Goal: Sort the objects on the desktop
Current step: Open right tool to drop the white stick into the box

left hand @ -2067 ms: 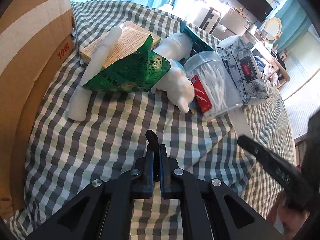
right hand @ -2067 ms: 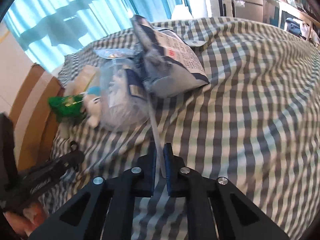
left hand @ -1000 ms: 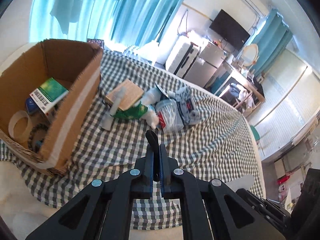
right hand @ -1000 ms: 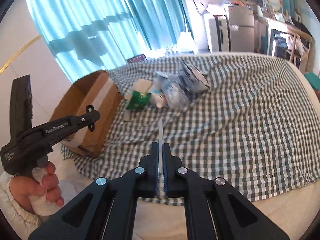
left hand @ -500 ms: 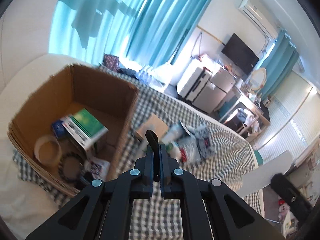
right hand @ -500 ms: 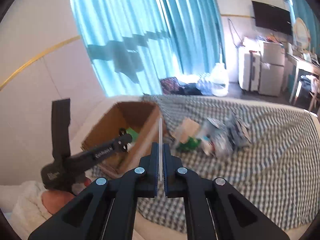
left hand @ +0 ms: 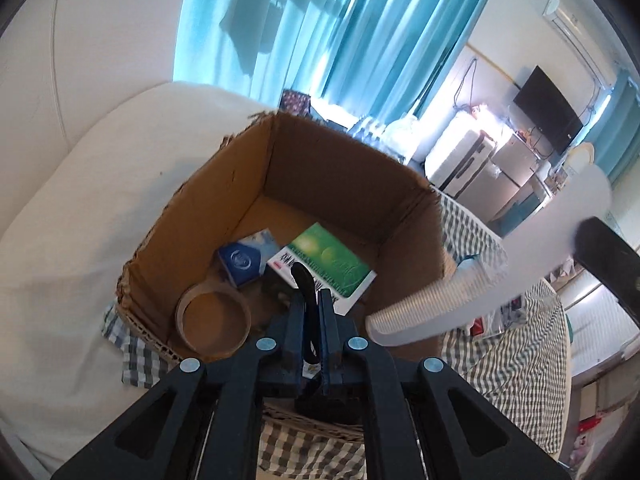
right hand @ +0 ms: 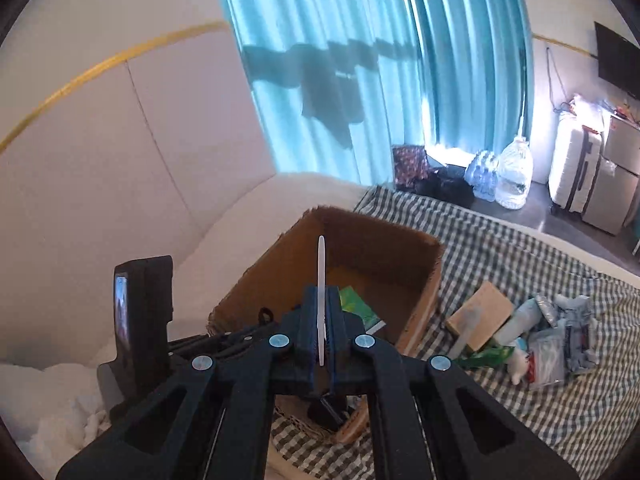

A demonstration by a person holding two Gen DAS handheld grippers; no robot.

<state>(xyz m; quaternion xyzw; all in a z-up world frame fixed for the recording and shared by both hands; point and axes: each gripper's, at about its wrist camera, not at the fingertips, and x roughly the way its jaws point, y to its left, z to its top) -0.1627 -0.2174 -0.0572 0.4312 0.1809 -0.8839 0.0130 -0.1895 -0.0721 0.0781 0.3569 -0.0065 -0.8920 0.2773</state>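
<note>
My left gripper [left hand: 310, 300] hangs over the open cardboard box [left hand: 340, 168]. A small black curved item [left hand: 304, 280] sits between its jaws, which are opening slightly while the pads still touch it. My right gripper [right hand: 321, 308] is shut on a white comb [right hand: 321, 276], seen edge-on above the box [right hand: 416, 280]. In the left wrist view the comb [left hand: 460, 296] reaches in from the right over the box's right wall. Inside the box lie a tape roll [left hand: 214, 322], a small blue carton [left hand: 242, 262] and a green-and-white carton [left hand: 328, 264].
Left on the checked cloth [right hand: 520, 264] are a brown book [right hand: 480, 316] and a pile of packets, bottles and a swab tub [right hand: 540, 344]. White cushions [left hand: 72, 216] flank the box. Curtains, a suitcase and water bottles stand behind.
Both grippers have swung left from above the checked cloth to above the box, each still holding its item. The box now fills the left wrist view and the comb overhangs its right wall.
</note>
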